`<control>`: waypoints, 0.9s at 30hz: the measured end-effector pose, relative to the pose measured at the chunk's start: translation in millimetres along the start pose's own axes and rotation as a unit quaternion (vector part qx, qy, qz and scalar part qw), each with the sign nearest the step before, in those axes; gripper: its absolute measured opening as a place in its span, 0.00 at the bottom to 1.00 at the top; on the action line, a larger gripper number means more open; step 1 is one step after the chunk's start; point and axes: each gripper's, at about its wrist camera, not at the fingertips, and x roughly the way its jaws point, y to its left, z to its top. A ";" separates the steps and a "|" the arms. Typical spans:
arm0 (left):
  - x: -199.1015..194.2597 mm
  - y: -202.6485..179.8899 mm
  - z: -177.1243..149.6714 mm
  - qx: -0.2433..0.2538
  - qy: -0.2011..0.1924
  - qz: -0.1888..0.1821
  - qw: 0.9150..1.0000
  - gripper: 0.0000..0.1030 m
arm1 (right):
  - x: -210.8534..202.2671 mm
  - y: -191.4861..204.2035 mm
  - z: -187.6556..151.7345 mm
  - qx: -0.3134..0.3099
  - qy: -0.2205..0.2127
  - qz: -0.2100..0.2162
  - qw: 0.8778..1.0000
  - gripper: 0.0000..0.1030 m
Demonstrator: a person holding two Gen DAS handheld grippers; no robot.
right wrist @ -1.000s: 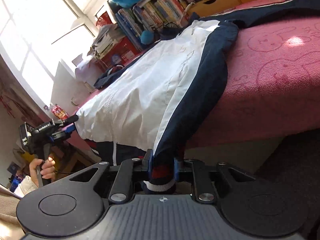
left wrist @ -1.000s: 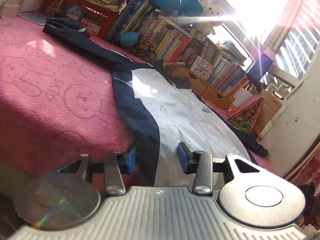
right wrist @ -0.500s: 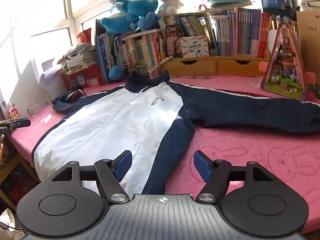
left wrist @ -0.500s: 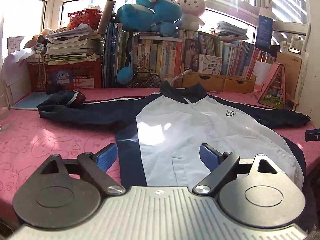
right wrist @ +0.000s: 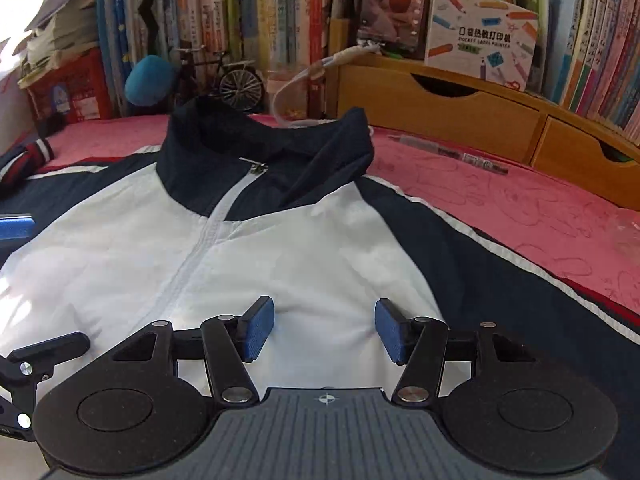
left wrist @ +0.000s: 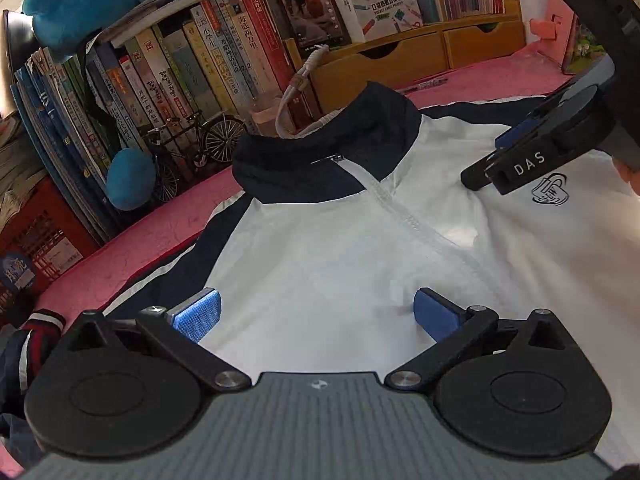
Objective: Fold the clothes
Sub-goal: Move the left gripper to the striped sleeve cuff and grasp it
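So on the far left there's a striped cuff of the jacket; the jacket itself lies flat, front up, zipped, on the pink tabletop, collar toward the books; my left gripper hovers over the white chest, fingers spread wide, nothing in them; my right gripper sits just beside it over the other chest panel, jaws have just been closing in some, still apart, empty; pen off right.
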 end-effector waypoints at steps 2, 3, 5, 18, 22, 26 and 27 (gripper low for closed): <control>26.0 12.8 9.7 -0.006 0.001 0.027 1.000 1.00 | 22.8 -22.2 21.5 0.028 -0.001 -0.023 0.999 0.54; 37.4 23.2 13.3 -0.019 0.002 0.036 0.999 1.00 | 31.4 -31.1 27.8 0.038 -0.003 -0.031 0.999 0.55; 56.0 42.9 16.2 -0.044 0.005 0.063 0.997 1.00 | 48.0 -47.6 39.5 0.056 -0.009 -0.047 0.997 0.57; 36.4 120.5 -12.5 -0.117 -0.003 0.141 0.983 1.00 | 33.6 -56.7 16.6 0.084 -0.062 -0.055 0.993 0.77; 19.7 163.6 -35.2 -0.094 0.022 0.226 0.969 1.00 | 5.3 -31.1 -5.2 0.047 -0.070 0.021 0.996 0.78; 25.2 221.2 -63.8 -0.095 0.091 0.313 0.941 1.00 | -24.4 8.9 -21.6 -0.005 -0.072 0.121 0.990 0.82; 28.0 235.3 -72.5 -0.100 0.110 0.329 0.933 1.00 | -29.9 18.4 -24.9 -0.014 -0.073 0.137 0.988 0.84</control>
